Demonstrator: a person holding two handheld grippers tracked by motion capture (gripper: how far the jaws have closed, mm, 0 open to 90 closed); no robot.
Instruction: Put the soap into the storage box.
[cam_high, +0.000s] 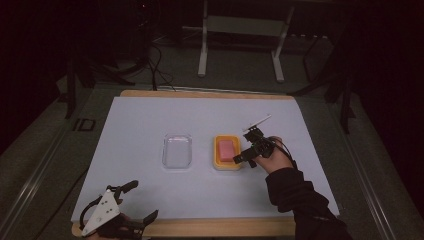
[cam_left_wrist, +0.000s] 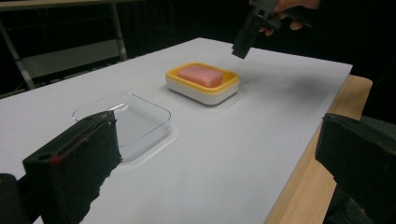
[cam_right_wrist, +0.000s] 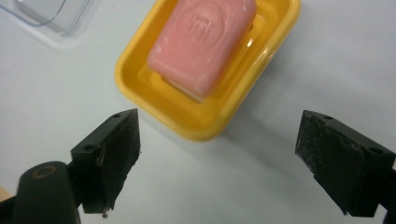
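Black and blunt, my left gripper (cam_high: 137, 202) idles at the table's near-left corner, jaws spread with nothing between them. Moving right, a clear plastic lid or tray (cam_high: 177, 151) with rounded corners lies flat on the white sheet (cam_high: 140, 120), glossy and empty. Just beside it sits the yellow soap dish (cam_high: 227, 152), a smooth rounded rectangle on a white base, holding a matte pink soap bar (cam_high: 227, 149) with an embossed stamp. At the dish's right edge hovers my right gripper (cam_high: 245, 157), jaws wide apart and empty, their pads rough and scuffed. I judge this is the approach to the soap or dish; next I must centre the jaws over it, lower, and close gently, since soap is slick.
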